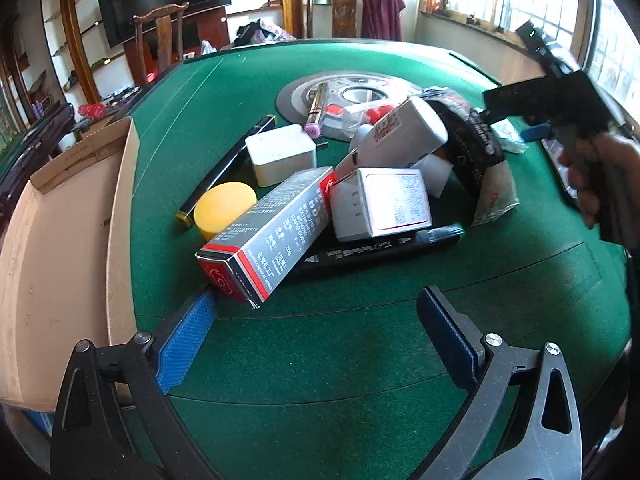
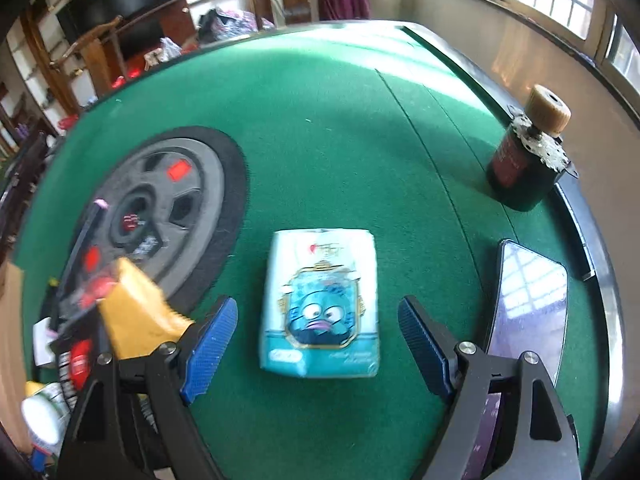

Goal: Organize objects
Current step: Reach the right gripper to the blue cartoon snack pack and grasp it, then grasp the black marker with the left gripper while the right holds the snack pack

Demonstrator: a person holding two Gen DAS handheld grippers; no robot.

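Note:
My left gripper (image 1: 316,312) is open and empty, just short of a heap of objects on the green table. The nearest is a silver and red carton (image 1: 268,236), its corner by my left fingertip. Behind it lie a white box with a pink label (image 1: 380,204), a black marker (image 1: 384,246), a yellow round lid (image 1: 222,208), a white square box (image 1: 280,154) and a white bottle (image 1: 400,132). My right gripper (image 2: 318,316) is open and empty, its jaws on either side of a blue tissue pack (image 2: 320,304) lying flat. The right gripper also shows in the left wrist view (image 1: 536,130).
An open cardboard box (image 1: 60,272) stands at the table's left edge. A phone (image 2: 528,304) lies right of the tissue pack. A dark jar with a wooden knob (image 2: 528,156) stands near the right rim. A grey round hub (image 2: 160,208) sits mid-table. A yellow packet (image 2: 136,312) lies left.

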